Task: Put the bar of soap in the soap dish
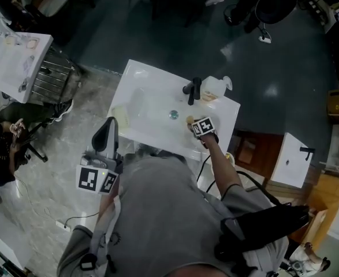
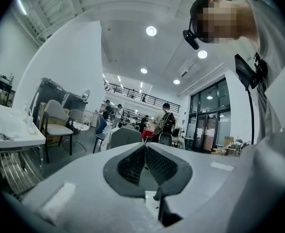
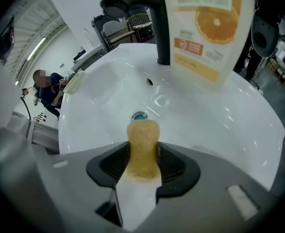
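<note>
Your right hand-held gripper [image 3: 142, 155] clamps the tan, grainy, round-ended soap bar [image 3: 142, 140] between ribbed pads [image 3: 114, 163], over the glossy white sink [image 3: 220, 120], round drain [image 3: 139, 116] just past its tip. Left hand-held gripper [image 2: 145, 150] clenched, empty.

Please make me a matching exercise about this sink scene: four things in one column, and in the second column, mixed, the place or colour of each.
Things
1. bar of soap
2. faucet
3. soap dish
4. pouch

Descriptions
A. black, standing on the sink rim
B. bears a picture of an orange
C. between the right gripper jaws
D. pale, on the sink's rim at the head view's left

Pairs: 1-C, 2-A, 3-D, 4-B
</note>
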Demonstrator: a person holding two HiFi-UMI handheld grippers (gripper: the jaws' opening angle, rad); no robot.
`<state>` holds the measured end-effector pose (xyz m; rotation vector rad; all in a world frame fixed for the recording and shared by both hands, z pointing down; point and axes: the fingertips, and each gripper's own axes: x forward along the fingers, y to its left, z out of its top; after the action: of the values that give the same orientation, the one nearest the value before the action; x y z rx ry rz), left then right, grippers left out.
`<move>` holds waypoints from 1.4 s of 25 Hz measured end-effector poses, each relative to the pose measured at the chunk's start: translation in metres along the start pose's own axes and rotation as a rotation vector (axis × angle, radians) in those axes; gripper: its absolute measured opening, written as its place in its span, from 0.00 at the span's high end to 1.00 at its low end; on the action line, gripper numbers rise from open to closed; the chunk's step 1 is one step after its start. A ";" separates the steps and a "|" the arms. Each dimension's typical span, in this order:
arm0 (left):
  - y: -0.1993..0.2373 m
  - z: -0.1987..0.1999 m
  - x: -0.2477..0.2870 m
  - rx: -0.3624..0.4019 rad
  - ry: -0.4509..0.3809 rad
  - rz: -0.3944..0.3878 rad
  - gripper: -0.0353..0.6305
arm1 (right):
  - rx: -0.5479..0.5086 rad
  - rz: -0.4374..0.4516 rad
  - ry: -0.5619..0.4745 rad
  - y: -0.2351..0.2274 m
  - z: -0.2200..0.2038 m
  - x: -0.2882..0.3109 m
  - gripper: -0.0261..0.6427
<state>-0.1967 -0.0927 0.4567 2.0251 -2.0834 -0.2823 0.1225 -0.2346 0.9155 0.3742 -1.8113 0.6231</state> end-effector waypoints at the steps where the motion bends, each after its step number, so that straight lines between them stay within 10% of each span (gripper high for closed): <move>1: -0.001 0.000 0.001 0.000 -0.003 -0.007 0.95 | -0.008 -0.002 -0.015 0.004 0.003 -0.007 0.69; 21: -0.056 0.006 0.064 0.014 0.000 -0.274 0.95 | 0.200 0.162 -0.604 0.078 0.074 -0.199 0.69; 35: -0.092 0.023 0.079 0.101 -0.045 -0.471 0.94 | 0.171 0.329 -1.274 0.125 0.165 -0.401 0.69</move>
<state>-0.1175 -0.1753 0.4098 2.5764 -1.6450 -0.3047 0.0555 -0.2506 0.4690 0.6840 -3.0841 0.8564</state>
